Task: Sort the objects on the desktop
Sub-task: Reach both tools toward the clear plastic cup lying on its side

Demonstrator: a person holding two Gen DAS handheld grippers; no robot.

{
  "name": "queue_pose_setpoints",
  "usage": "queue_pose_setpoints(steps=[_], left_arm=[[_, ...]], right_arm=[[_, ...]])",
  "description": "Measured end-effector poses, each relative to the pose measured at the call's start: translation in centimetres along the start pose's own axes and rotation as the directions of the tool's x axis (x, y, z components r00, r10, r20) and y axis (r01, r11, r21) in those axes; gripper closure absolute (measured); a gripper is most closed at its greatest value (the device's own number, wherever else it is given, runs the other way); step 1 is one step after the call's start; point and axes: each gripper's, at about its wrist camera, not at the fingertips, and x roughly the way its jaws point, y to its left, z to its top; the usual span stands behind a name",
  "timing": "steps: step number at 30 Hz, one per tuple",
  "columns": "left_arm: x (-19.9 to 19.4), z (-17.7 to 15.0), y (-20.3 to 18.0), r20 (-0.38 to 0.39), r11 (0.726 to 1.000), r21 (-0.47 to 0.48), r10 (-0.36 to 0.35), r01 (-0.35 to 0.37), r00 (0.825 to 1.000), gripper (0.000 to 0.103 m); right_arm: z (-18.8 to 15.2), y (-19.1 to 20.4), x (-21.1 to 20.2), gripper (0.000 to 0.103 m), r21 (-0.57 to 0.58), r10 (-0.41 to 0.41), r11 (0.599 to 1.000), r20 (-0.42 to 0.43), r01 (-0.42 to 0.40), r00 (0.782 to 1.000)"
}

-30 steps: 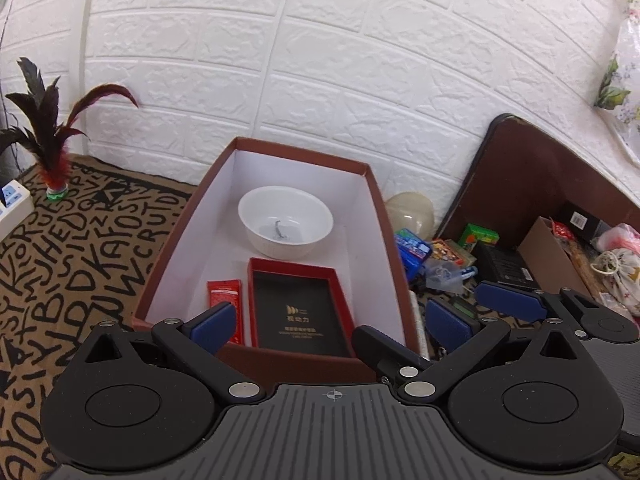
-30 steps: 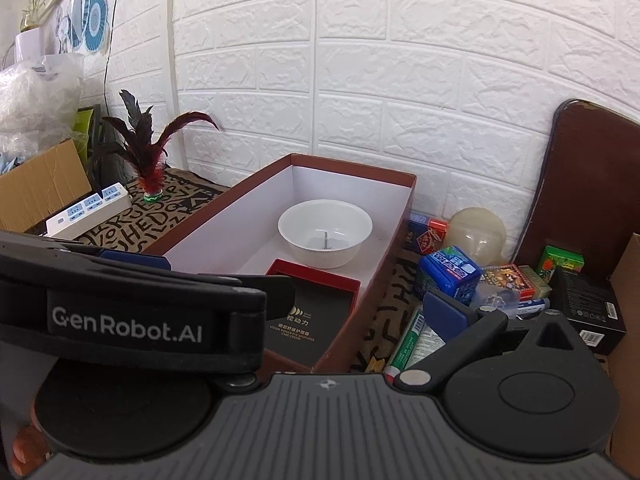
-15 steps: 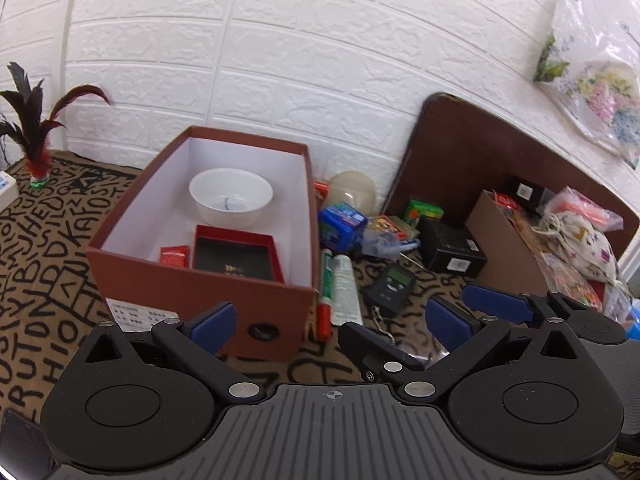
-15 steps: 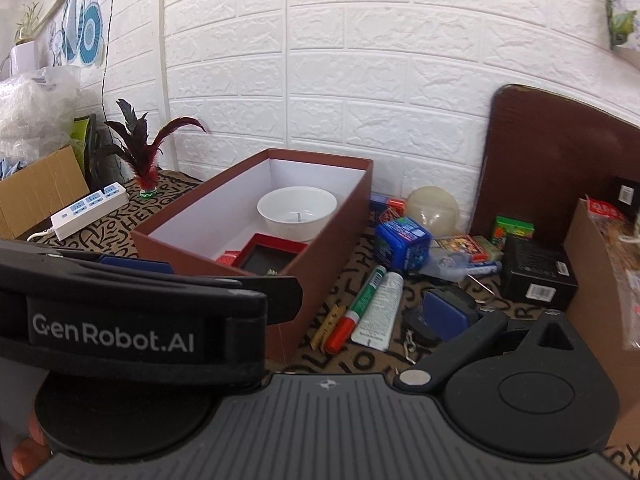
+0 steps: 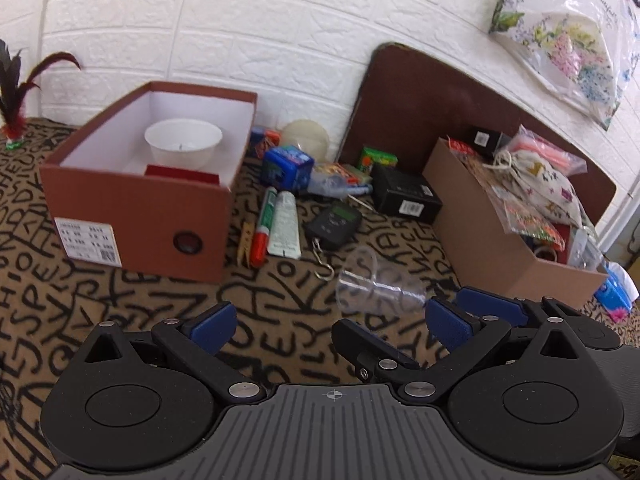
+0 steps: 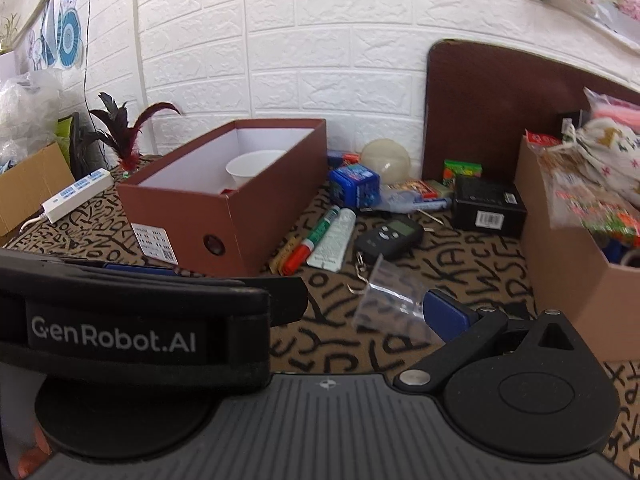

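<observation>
The left hand-held gripper (image 5: 324, 316) hovers spread wide and empty; the right hand-held gripper's (image 6: 362, 308) spread is hidden. Just ahead lies a clear plastic cup (image 5: 374, 286) on the worktop, likely next for the red-brown box (image 5: 136, 204).

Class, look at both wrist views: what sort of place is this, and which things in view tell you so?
Probably a room in a home, used as a cluttered sorting spot. A white brick-pattern wall stands behind a letter-print cloth, where household odds and ends lie loose: a marker, a tube, and a shoebox holding a bowl.
</observation>
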Motion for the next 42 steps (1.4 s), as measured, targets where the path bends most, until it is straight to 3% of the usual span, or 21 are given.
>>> queue_pose_setpoints(steps=[12,17,28,38,42], left_arm=[[2.5,-4.7,-1.0,-0.077,0.997,-0.047,-0.062,0.058,0.995,0.0],[3.1,-3.9,-0.9,-0.067,0.998,-0.016,-0.069,0.068,0.995,0.0],[6.2,-1.3,-1.4,-0.05,0.99,0.042,-0.135,0.137,0.99,0.001],[10.0,1.1,-2.0,-0.097,0.98,0.042,-0.191,0.196,0.977,0.015],[10.8,1.6,-2.0,-0.109,0.977,0.034,-0.204,0.209,0.973,0.016]], right_arm=[[-5.0,-2.5,-0.3,0.0,0.045,-0.02,0.999,-0.068,0.023,0.997],[-5.0,-3.4,0.1,0.0,0.085,-0.012,0.996,-0.053,0.017,0.999],[-3.7,-6.2,2.2,0.0,0.126,-0.106,0.986,-0.034,0.11,0.994],[-2.6,-7.2,4.8,0.001,0.107,-0.083,0.991,-0.018,0.084,0.996],[-2.3,-7.2,5.6,0.002,0.098,-0.056,0.994,-0.013,0.057,0.998]])
